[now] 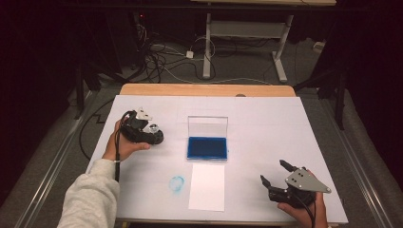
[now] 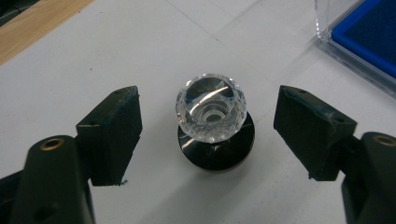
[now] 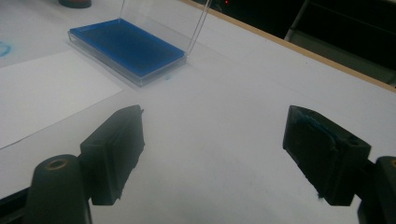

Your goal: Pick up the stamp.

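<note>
Left gripper [image 2: 208, 135], jaws wide, straddles the upright stamp [image 2: 212, 121] at the table's [image 1: 285, 123] nine o'clock; close squarely on its clear knob, while right gripper [image 1: 278, 178] waits open.

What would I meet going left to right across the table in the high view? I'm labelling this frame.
Left gripper at the crystal-topped stamp → blue ink smudge → white paper sheet and open blue ink pad behind it → right gripper.
</note>
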The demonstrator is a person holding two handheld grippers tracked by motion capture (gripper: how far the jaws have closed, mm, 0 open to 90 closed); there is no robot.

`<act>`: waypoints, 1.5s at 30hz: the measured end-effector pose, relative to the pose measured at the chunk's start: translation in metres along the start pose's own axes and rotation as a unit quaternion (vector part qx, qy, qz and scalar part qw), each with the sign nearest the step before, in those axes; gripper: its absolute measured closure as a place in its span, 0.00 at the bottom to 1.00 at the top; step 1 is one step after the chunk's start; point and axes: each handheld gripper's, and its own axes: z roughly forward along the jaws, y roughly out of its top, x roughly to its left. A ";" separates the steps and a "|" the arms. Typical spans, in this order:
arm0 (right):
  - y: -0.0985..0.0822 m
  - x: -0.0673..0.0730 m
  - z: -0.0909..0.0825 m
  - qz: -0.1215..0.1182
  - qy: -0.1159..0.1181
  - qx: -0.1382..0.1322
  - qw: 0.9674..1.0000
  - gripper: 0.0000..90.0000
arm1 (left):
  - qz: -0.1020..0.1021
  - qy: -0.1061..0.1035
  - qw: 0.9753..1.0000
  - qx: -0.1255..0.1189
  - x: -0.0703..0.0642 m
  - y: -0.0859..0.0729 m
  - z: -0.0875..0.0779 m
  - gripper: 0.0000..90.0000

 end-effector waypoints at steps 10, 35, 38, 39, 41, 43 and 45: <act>-0.002 0.003 0.004 -0.012 0.007 0.016 1.000 0.24 | -0.010 -0.035 0.999 0.029 0.016 0.002 0.014 0.38; -0.005 0.005 0.006 -0.021 0.020 0.030 0.999 0.24 | 0.023 -0.031 0.998 0.056 0.010 0.016 0.022 0.60; -0.005 0.005 0.006 -0.021 0.020 0.030 0.999 0.24 | 0.015 -0.030 0.998 0.053 0.011 0.015 0.021 0.60; -0.005 0.005 0.006 -0.021 0.019 0.030 0.999 0.24 | 0.014 -0.029 0.998 0.053 0.011 0.015 0.021 0.60; -0.005 0.005 0.006 -0.020 0.020 0.030 0.999 0.24 | 0.014 -0.026 0.998 0.055 0.011 0.015 0.020 0.60; -0.005 0.005 0.006 -0.019 0.019 0.031 0.999 0.24 | 0.013 -0.022 0.998 0.055 0.012 0.014 0.020 0.60; -0.004 0.005 0.006 -0.020 0.018 0.031 0.999 0.24 | 0.016 -0.015 0.998 0.054 0.012 0.013 0.018 0.60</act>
